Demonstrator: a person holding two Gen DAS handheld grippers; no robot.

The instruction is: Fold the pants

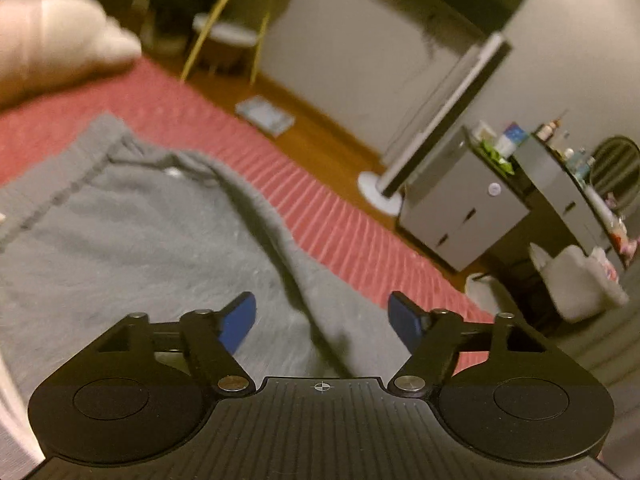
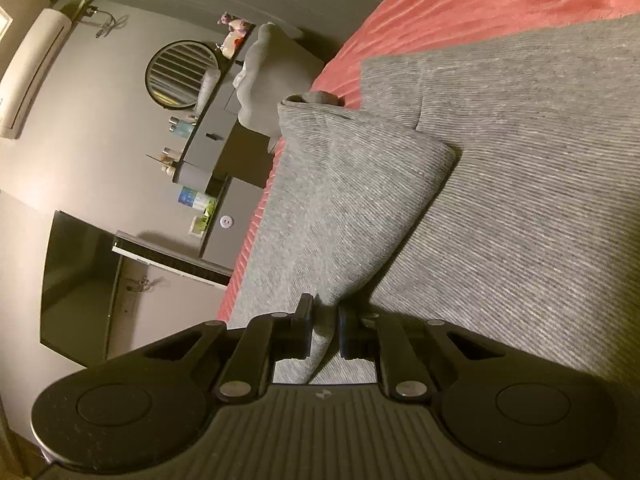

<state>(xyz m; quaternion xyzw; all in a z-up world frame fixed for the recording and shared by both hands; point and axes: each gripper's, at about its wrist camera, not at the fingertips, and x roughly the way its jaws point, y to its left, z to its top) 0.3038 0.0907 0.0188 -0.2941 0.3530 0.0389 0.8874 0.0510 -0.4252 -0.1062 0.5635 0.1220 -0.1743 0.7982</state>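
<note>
Grey pants (image 1: 140,240) lie spread on a red ribbed bedspread (image 1: 320,208), blurred in the left wrist view. A raised ridge of the cloth runs toward my left gripper (image 1: 322,314). That gripper hovers over the ridge, its blue pads (image 1: 240,320) wide apart and open, pressing on nothing. In the right wrist view the pants (image 2: 520,200) fill the right side over the red bedspread (image 2: 460,4). My right gripper (image 2: 325,322) is shut on a pinched fold of the pants (image 2: 340,200), which rises from the jaws and fans out toward the leg end.
A white pillow (image 1: 52,48) lies at the head of the bed. Beyond the bed's edge are a wooden floor with a book (image 1: 266,116), a chair (image 1: 236,28), a grey cabinet (image 1: 460,208), a screen (image 2: 80,280) and a round mirror (image 2: 182,74).
</note>
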